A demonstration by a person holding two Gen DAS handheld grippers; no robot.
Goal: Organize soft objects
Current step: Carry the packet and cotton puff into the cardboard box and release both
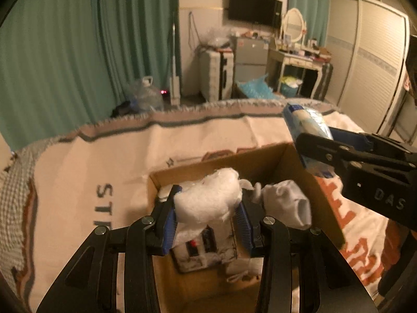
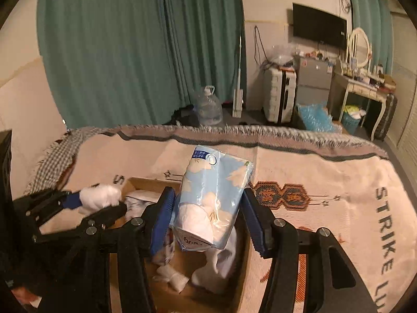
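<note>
You are holding a white cotton wad (image 1: 208,198) pinched between the blue pads of your left gripper (image 1: 207,221), directly above the open cardboard box (image 1: 299,161) that is sitting on the blanket-covered bed (image 1: 78,172). Your right gripper (image 2: 207,219) is clamping a blue tissue pack (image 2: 213,193) across its narrow sides; the pack's long axis is running forward along the fingers, tilted slightly, with its far end pointing away from you. Both loads are hanging over the box opening, the wad toward the box's left side and the pack toward its right, so the drop for each appears to be straight down rather than sideways. Inside the box, white socks (image 1: 289,200) and another printed pack (image 1: 200,253) are already lying loose. Around the bed, green curtains (image 2: 130,52), a suitcase (image 2: 280,94) and a water jug (image 2: 208,107) are standing against the far wall.
</note>
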